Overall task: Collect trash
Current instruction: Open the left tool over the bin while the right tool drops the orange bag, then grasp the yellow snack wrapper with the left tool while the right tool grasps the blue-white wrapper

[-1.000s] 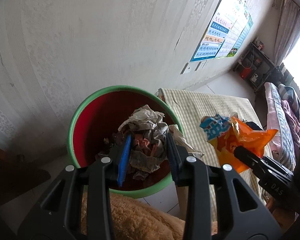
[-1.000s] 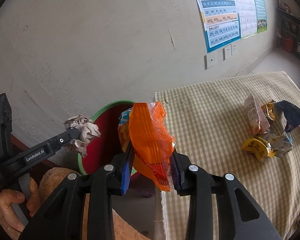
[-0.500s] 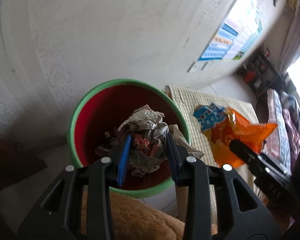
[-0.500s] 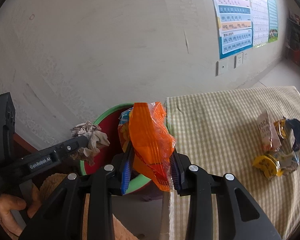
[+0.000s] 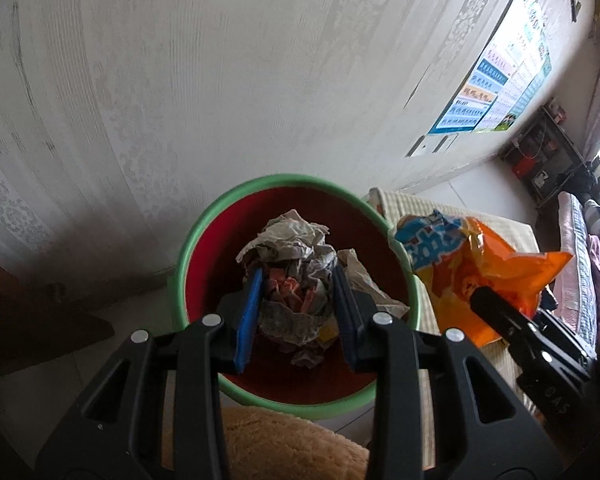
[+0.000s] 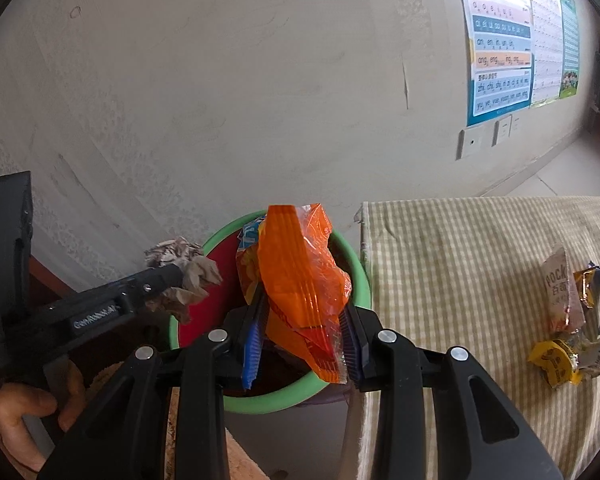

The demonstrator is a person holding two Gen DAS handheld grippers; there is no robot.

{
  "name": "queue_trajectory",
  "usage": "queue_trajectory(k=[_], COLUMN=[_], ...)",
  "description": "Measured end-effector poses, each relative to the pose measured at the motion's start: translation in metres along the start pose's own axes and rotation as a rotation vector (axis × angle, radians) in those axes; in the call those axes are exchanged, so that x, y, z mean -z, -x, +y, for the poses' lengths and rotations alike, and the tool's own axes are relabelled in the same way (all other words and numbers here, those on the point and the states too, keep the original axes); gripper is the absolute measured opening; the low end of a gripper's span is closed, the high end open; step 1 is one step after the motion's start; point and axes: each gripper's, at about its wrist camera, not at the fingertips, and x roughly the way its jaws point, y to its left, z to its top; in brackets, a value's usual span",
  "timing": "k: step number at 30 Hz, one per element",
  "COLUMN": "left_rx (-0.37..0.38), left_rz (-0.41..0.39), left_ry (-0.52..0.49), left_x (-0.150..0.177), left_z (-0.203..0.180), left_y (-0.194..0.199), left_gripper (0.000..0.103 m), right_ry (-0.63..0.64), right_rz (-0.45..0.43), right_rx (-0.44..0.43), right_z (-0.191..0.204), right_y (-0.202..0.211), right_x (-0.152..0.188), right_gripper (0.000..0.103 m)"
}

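A red bin with a green rim [image 5: 204,224] [image 6: 352,256] stands on the floor by the wall, at the table's left end. My left gripper [image 5: 296,308] is shut on a crumpled paper wad [image 5: 292,248] and holds it over the bin; the wad also shows in the right wrist view [image 6: 188,272]. My right gripper [image 6: 302,340] is shut on an orange snack bag [image 6: 300,280] and holds it over the bin's right side; the bag also shows in the left wrist view [image 5: 472,272].
A table with a checked cloth [image 6: 460,264] stands right of the bin. Several wrappers [image 6: 568,320] lie on its right part. The wall is just behind the bin. A tan fuzzy surface [image 5: 276,444] lies below the grippers.
Both grippers have moved further over the bin with their loads. The bin sits more central in both views.
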Motion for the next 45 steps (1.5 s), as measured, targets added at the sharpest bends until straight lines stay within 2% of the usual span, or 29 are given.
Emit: queue_trajectory(k=[16, 19, 22, 27, 29, 34, 42, 45], left_rx=[-0.020, -0.032, -0.043, -0.047, -0.049, -0.053, -0.075, -0.091], left_rz=[0.074, 0.076, 0.076, 0.076, 0.074, 0.072, 0.058, 0.052], left_ry=[0.031, 0.040, 0.039, 0.040, 0.038, 0.036, 0.007, -0.007], left_x=[-0.001, -0.001, -0.001, 0.001, 0.001, 0.001, 0.001, 0.002], left_z=[0.007, 0.008, 0.008, 0.009, 0.008, 0.008, 0.003, 0.000], left_y=[-0.020, -0.021, -0.021, -0.021, -0.020, -0.019, -0.012, -0.011], left_gripper=[0.034, 0.037, 0.045, 0.053, 0.053, 0.055, 0.057, 0.057], right_ry=[0.008, 0.002, -0.004, -0.043, -0.062, -0.139, -0.489, -0.577], right_rz=[0.062, 0.070, 0.064, 0.042, 0.025, -0.022, -0.092, -0.087], right_rx=[-0.025, -0.037, -0.036, -0.025, -0.010, 0.113, 0.359, 0.391], right_z=[0.012, 0.015, 0.014, 0.001, -0.010, -0.066, -0.207, -0.239], right_y=[-0.030, -0.032, -0.030, -0.018, -0.008, 0.026, 0.083, 0.086], right_x=[0.003, 0.004, 0.006, 0.008, 0.011, 0.026, 0.072, 0.080], right_gripper=[0.035, 0.035, 0.047, 0.050, 0.052, 0.056, 0.057, 0.062])
